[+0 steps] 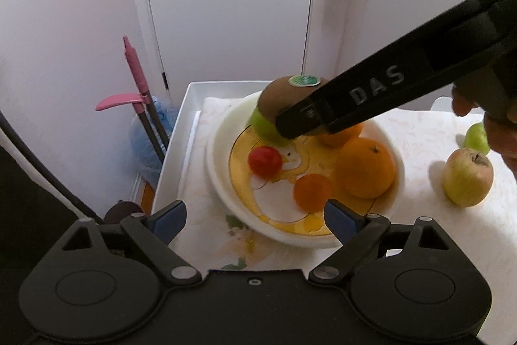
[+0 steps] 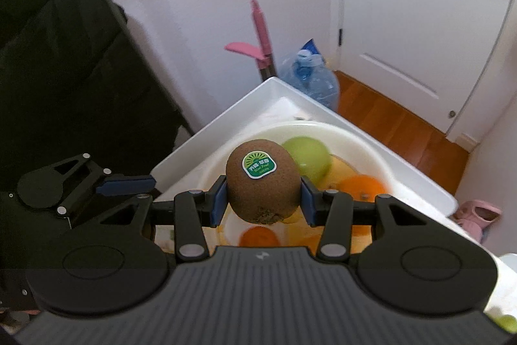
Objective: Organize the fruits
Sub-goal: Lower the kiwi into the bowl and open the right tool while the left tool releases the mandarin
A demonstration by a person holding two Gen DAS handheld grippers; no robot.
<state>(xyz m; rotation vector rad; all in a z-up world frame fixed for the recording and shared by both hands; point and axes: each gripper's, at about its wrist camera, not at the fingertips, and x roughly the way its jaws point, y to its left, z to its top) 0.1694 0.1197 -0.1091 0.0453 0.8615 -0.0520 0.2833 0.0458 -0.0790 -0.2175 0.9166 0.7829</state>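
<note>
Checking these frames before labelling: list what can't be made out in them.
- Green apple in the bowl: left view, mostly behind the kiwi and the right gripper.
- Small orange fruit: right view, half hidden by the gripper body.
- Green fruit: right view, cut off at the corner.
- Kiwi sticker: small print too fine to read.
- Left gripper: open, nothing between the fingers.

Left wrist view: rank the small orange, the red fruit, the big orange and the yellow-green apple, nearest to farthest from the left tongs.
1. Small orange, in the bowl, just ahead of the left tongs.
2. Red fruit and big orange, both deeper in the bowl: too close to call.
3. Yellow-green apple, outside the bowl, far right.
</note>
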